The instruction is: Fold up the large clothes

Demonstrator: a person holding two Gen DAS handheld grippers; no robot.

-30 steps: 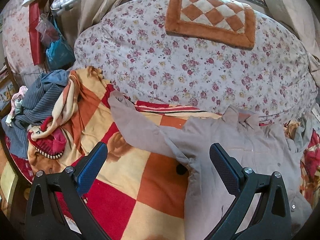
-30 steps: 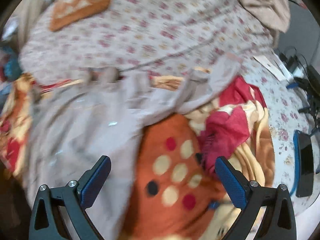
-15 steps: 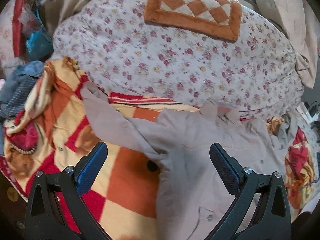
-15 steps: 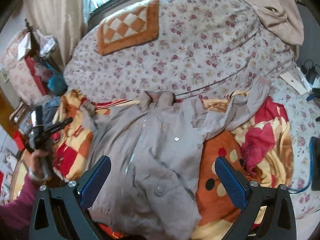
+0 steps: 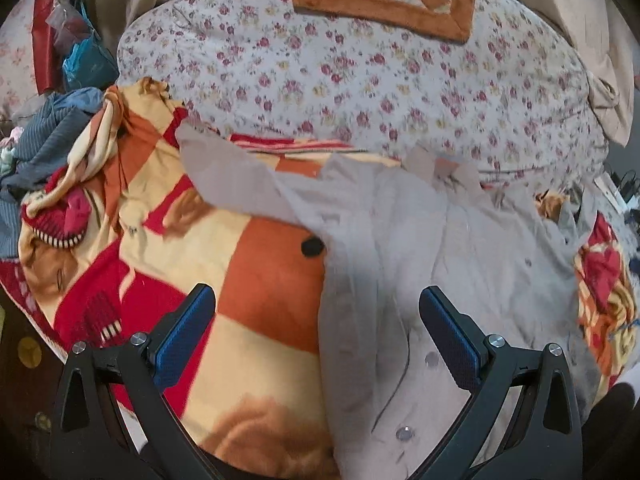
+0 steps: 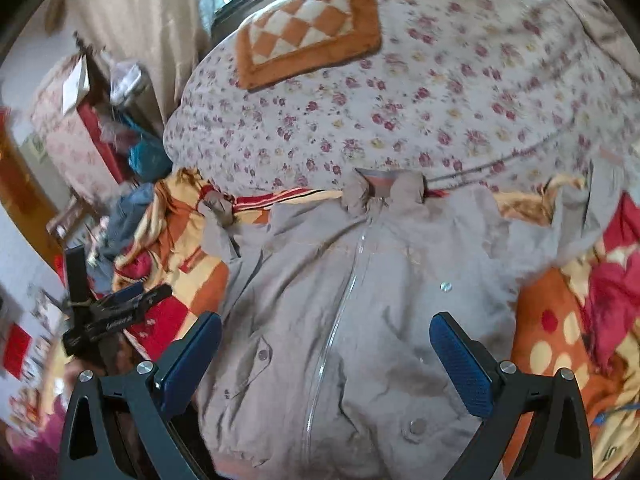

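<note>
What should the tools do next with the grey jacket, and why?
Probably the left tool should pinch the left sleeve and fold it in: the grey jacket lies spread front-up, sleeves out, and both tools are open and empty.

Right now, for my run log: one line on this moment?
stage: pre-fold | grey jacket: spread flat on blanket, zipped | left gripper: open | right gripper: open
</note>
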